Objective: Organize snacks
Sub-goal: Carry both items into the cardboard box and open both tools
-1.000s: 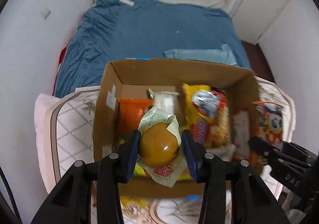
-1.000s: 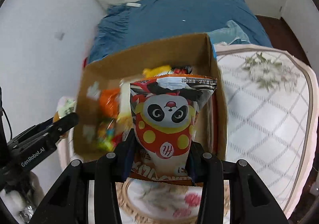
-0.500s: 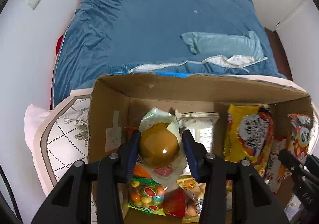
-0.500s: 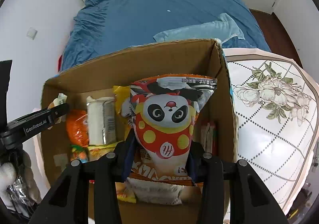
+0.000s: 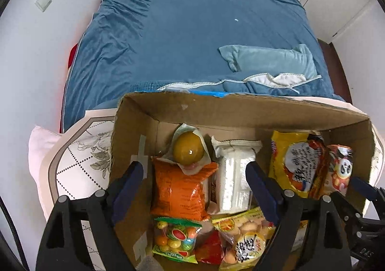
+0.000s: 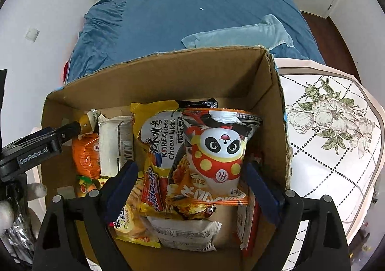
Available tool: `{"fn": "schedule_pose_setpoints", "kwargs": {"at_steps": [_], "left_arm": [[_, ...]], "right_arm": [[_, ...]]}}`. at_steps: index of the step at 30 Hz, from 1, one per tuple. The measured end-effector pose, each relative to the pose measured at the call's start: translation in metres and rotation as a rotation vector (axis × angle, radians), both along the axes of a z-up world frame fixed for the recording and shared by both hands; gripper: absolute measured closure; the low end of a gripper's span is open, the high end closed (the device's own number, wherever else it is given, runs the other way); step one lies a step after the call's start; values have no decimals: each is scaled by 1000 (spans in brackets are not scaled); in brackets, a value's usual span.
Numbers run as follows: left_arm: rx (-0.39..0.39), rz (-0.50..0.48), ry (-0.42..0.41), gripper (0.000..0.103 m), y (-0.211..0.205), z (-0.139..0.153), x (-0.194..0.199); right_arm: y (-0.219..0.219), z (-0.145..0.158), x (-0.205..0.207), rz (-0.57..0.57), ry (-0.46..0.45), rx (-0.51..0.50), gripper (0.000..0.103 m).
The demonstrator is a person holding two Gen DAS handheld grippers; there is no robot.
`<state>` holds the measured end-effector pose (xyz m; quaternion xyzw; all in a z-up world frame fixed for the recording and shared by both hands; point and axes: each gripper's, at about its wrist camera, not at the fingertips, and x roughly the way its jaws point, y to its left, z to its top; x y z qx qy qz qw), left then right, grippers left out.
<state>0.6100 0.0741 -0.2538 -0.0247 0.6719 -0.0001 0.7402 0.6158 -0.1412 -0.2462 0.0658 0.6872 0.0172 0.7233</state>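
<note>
Both claws had just been opening over the box. The left claw let go of the egg; the right claw dropped the panda bag, probably leaning on noodles. Next, lift out for more snacks.

The cardboard box is packed with snack packets across its floor; bare cardboard shows only along the far wall. Its tall walls hem both hand-held grippers in. Beyond, the blue bed lies open.
</note>
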Motion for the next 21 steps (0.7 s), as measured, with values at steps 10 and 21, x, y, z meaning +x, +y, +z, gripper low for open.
{"fn": "schedule_pose_setpoints", "kwargs": {"at_steps": [10,21], "left_arm": [[-23,0,-144,16,-8,54,-48],[1,13,-261,16,-14,103,-122]], "right_arm": [[15,30,-35,53,-54,-17,6],[19,88,-99,71,-191,-41,6]]}}
